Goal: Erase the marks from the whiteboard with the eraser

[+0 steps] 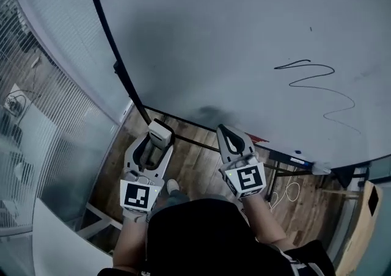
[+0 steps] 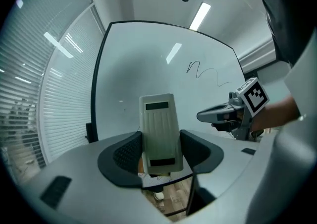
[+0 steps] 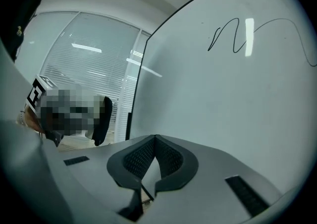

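Observation:
A large whiteboard fills the head view, with a black squiggly mark at its right side. The same squiggle shows in the left gripper view and the mark at the top of the right gripper view. My left gripper is shut on a white eraser, held upright between the jaws; the eraser stays short of the board. My right gripper is shut with nothing in it, jaws touching, below and left of the mark.
The board's black frame edge runs down the left. A tray ledge with a blue marker sits at the board's bottom right. Window blinds lie left, a wooden floor below, a white cable on it.

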Demonstrator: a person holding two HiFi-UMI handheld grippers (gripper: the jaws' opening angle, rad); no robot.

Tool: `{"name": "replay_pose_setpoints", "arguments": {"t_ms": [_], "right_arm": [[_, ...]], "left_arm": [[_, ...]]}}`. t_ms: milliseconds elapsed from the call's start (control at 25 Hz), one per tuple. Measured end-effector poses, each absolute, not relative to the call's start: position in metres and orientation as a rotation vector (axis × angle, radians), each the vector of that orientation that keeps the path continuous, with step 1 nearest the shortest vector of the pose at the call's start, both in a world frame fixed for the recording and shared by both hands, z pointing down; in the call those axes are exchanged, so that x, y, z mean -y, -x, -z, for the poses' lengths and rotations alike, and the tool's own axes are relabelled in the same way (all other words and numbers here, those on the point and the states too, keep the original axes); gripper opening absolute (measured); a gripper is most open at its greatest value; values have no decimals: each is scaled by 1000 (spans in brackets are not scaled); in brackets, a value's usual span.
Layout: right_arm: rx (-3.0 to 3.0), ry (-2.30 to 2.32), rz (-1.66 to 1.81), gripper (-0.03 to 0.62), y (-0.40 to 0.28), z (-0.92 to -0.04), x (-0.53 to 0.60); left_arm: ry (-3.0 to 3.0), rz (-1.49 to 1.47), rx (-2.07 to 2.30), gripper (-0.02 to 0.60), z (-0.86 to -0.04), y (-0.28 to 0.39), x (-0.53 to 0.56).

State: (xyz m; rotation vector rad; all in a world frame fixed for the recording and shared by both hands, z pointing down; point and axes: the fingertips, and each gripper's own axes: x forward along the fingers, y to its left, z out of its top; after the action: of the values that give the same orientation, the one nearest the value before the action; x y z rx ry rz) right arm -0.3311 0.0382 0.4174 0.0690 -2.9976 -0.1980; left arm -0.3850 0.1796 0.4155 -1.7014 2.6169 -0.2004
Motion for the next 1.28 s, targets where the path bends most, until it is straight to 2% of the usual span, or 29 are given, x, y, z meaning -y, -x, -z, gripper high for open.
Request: {"name": "replay_pose_setpoints", "arguments": {"t_ms": [160,360,800,1280], "right_arm": [[3020,-208,278,26,350,-399,-23],[3002,-385,310,26,341,-383,1],[2919,-673,362,26,262,-369,46],[2854,-833,324,26,186,-372,73]], "left_arm": [[1747,204,-2489,258,-393,418,-145],[1753,368,-2253,256,-365,424,-105],[1833,356,-2018,258,-317,378,-29],[1697,363,-2047,256,-284,339,23]]}}
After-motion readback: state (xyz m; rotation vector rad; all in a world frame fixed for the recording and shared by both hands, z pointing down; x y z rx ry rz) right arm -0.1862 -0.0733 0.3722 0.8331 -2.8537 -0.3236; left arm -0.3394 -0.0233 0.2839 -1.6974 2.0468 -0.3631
